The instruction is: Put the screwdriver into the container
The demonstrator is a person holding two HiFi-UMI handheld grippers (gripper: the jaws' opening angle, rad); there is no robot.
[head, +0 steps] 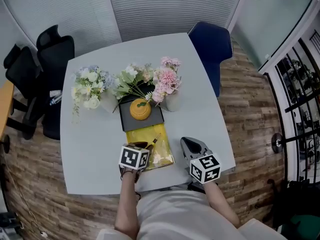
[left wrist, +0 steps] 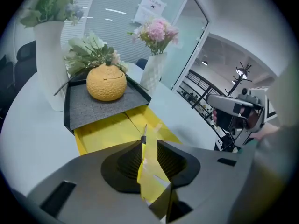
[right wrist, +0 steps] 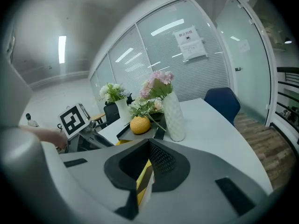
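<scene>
A yellow-handled screwdriver is clamped in my left gripper, its thin shaft pointing forward over the yellow container. In the head view, the left gripper hovers at the near end of the yellow container, and the screwdriver angles above it. My right gripper rests just right of the container, jaws together and holding nothing. From the right gripper view, the right gripper looks shut, with a yellow-and-black strip showing low between the jaws.
Just behind the container, a black tray carries an orange round object. Flower vases flank the tray. A blue chair and black chairs stand beyond the grey table.
</scene>
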